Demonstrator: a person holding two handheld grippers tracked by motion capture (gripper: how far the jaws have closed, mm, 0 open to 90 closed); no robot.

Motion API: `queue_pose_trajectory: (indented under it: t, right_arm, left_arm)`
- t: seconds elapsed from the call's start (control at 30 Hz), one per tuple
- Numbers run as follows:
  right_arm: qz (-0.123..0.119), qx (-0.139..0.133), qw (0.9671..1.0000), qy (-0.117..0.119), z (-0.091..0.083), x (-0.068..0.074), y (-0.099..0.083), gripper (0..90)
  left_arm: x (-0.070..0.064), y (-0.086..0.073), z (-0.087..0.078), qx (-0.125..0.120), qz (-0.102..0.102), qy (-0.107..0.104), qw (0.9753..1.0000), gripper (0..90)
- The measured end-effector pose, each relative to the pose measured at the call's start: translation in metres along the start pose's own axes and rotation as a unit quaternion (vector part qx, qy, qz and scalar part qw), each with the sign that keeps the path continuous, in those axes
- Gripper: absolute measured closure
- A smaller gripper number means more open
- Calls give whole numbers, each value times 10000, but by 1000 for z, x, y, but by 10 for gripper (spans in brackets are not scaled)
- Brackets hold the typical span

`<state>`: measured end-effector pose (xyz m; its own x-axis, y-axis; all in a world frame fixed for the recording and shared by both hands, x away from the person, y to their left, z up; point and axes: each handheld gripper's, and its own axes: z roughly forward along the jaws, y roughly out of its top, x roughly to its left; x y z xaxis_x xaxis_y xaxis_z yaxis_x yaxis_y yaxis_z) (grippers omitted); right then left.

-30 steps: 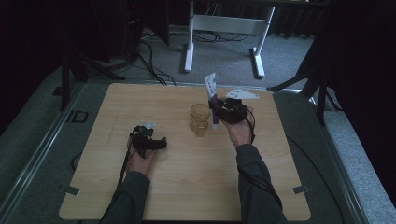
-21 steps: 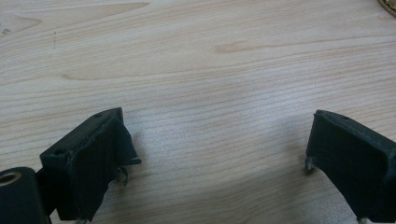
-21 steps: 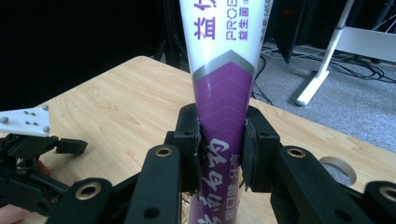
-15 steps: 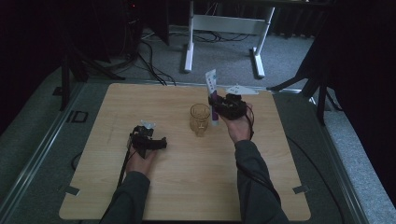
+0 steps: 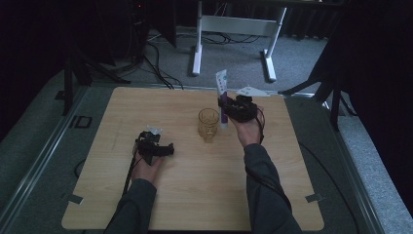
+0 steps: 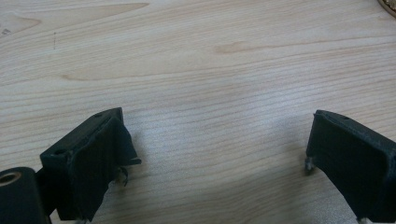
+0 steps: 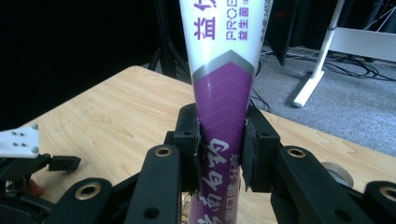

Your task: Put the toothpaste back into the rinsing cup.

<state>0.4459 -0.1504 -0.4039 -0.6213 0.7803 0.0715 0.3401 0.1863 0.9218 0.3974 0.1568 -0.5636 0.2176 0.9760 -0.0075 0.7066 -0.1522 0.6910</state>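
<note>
The right hand-held gripper (image 5: pixel 225 108) clamps an upright purple-and-white tube (image 5: pixel 222 95) just beside the amber glass (image 5: pixel 208 123), while the left hand-held gripper (image 6: pixel 219 154) rests spread wide on the counter (image 5: pixel 195 195).

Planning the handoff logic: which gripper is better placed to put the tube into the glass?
Right, most likely. The right gripper is shut on the toothpaste tube, held upright just beside the glass. The left gripper is open with nothing between its jaws, low over the table, farther from the glass.
</note>
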Motion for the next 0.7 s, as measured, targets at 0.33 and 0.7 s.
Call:
queue_pose_trajectory:
  t: [0.33, 0.7]
  right_arm:
    - [-44, 4, 10000, -62, 5, 1, 7, 713]
    - [-136, 39, 9998, -126, 16, 6, 16, 711]
  left_arm:
    - [0, 0, 0, 6, 3, -4, 10000, 50]
    - [0, 0, 0, 1, 2, -2, 10000, 49]
